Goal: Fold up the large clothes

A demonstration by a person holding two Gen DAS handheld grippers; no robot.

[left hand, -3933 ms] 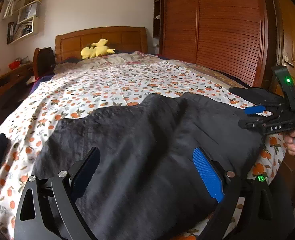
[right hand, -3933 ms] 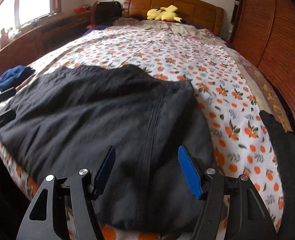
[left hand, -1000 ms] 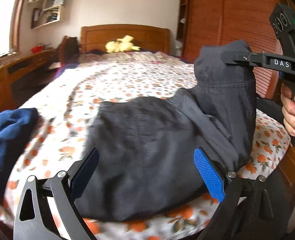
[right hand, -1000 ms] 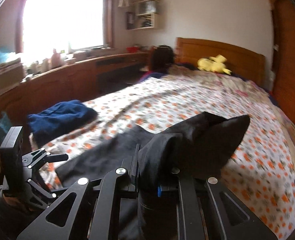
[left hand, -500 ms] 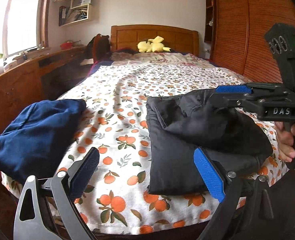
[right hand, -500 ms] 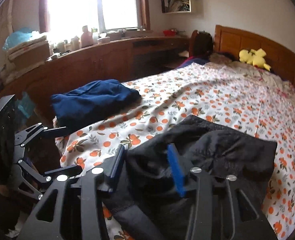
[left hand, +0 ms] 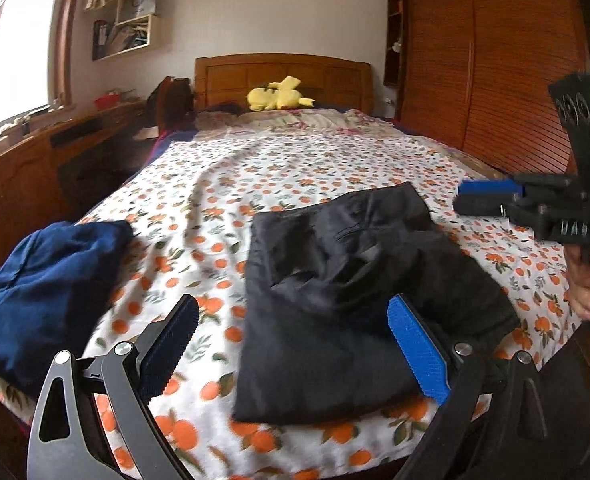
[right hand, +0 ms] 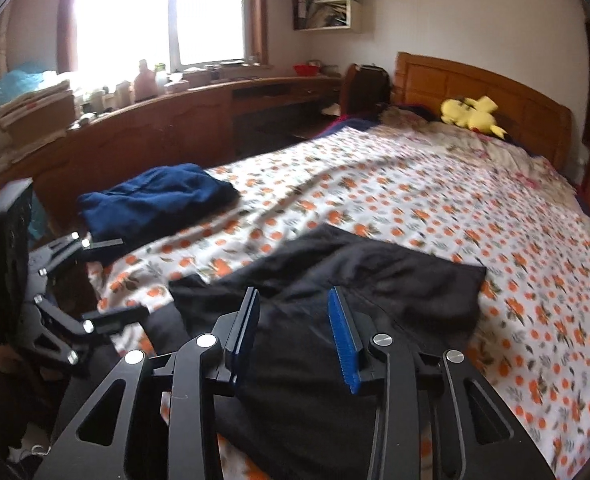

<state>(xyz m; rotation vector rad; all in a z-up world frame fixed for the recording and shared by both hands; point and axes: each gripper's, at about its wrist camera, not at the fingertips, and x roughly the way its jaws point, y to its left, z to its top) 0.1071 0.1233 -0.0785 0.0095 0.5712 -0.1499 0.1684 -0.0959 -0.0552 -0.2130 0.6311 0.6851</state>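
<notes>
Black garment (left hand: 335, 300) — near edge hidden

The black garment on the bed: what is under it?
Under the black garment lies the orange-print bedsheet; whether anything else lies beneath is hidden by the cloth.

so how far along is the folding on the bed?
Done: the black garment lies folded over on the bedsheet, and a blue garment sits bundled beside it. In hand: nothing; the left gripper is open and the right gripper is closing with no cloth clamped. Left: the black top layer looks rumpled and probably needs smoothing or another fold.
</notes>
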